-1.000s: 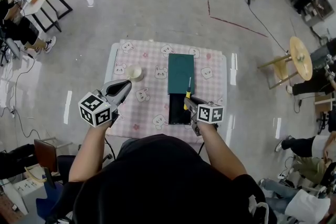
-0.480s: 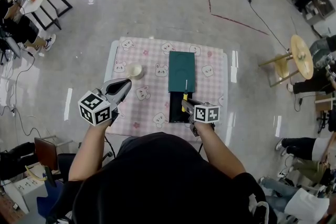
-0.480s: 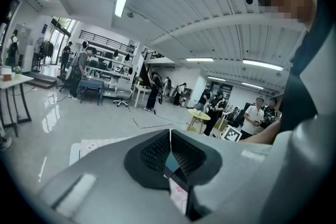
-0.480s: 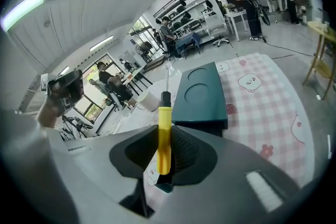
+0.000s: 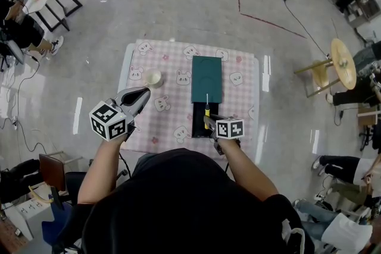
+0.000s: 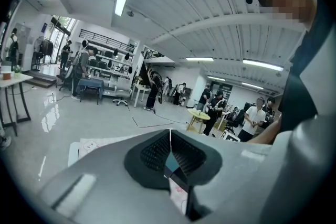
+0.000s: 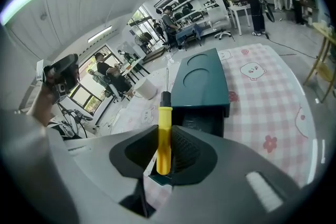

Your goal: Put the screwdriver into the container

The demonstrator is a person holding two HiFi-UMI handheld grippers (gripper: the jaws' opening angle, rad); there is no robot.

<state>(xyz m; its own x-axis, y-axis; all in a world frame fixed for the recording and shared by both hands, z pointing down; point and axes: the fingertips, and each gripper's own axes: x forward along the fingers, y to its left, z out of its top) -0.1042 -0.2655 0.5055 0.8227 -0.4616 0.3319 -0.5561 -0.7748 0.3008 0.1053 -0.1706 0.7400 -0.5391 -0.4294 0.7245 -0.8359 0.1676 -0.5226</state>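
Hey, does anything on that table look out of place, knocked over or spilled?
Nothing stands out. The teal container lies straight on the checked cloth, near end open; the small cup stands upright, nothing spilled. The right claw grips the screwdriver above that open end.

Glossy yellow plastic handle, thin bare-metal shaft on the screwdriver [image 7: 163,123]. Container [image 7: 202,78]: smooth matt dark-teal plastic. Under the container, matt checked cloth [image 7: 262,107]. Floor [image 5: 178,3] beyond the container: polished, reflective. Right hand-held gripper [image 7: 167,139]: matt grey plastic, ribbed black pads [image 7: 186,149].
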